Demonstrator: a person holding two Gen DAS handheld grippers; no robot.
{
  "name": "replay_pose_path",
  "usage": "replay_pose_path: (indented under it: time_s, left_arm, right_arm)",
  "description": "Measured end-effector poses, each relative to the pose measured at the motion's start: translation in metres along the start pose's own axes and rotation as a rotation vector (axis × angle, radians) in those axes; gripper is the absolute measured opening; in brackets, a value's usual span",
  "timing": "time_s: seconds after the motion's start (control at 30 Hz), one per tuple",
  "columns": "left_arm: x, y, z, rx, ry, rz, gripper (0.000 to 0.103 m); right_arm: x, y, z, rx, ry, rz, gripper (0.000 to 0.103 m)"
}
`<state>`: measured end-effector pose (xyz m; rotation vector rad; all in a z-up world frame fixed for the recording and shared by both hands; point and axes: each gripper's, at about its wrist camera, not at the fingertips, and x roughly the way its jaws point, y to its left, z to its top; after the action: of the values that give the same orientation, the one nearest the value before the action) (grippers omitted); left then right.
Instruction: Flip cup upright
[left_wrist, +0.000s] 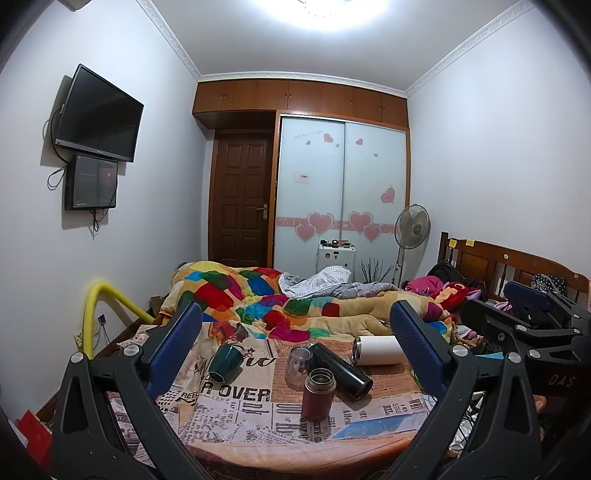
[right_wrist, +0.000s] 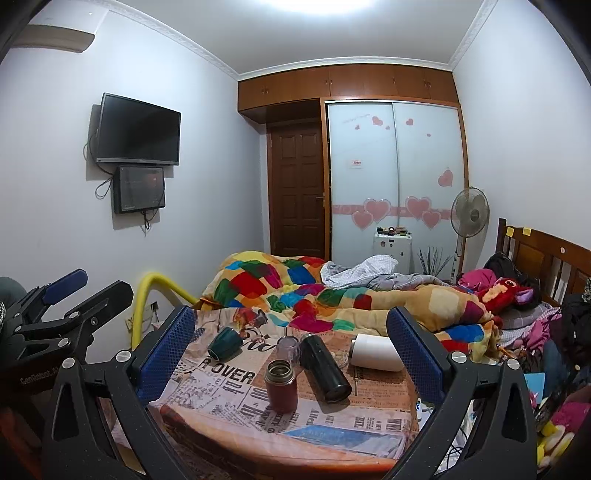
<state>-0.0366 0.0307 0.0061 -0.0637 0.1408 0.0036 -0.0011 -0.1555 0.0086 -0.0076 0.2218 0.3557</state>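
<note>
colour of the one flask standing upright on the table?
Dark red flask with a steel rim, mouth open; the right wrist view shows it best.

I see a small table w/ newspaper-print cloth, set vs the bed. On it: green cup tipped over at left, clear glass mid, red flask upright in front, black flask lying beside it, white bottle lying at right.
</note>
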Motion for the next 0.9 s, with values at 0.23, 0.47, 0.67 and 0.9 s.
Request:
replay_pose_path:
  time_s: [0.23, 0.47, 0.67, 0.9]
  left_arm:
    - [0.0006, -0.0001, 0.0, 0.001, 0.001, 0.0, 0.103]
    - [0.0033, -0.0002, -0.001, 0.005, 0.0, 0.0, 0.103]
    - [0.0046, 0.0003, -0.0029, 0.007, 0.005, -0.002, 0.103]
    - [0.005, 0.0007, -0.0047, 0.002, 0.012, -0.009, 0.103]
  right_arm:
    - [-0.0011, -0.0002, 0.0016, -0.002, -0.007, 0.0, 0.103]
    - [-0.0022, -0.0001, 0.0033, -0.006, -0.01, 0.0, 0.103]
    - [-0.0023, -0.0001, 0.0031, -0.005, -0.01, 0.001, 0.103]
    - [-0.0039, 0.0001, 0.0077, -0.006, -0.014, -0.003, 0.103]
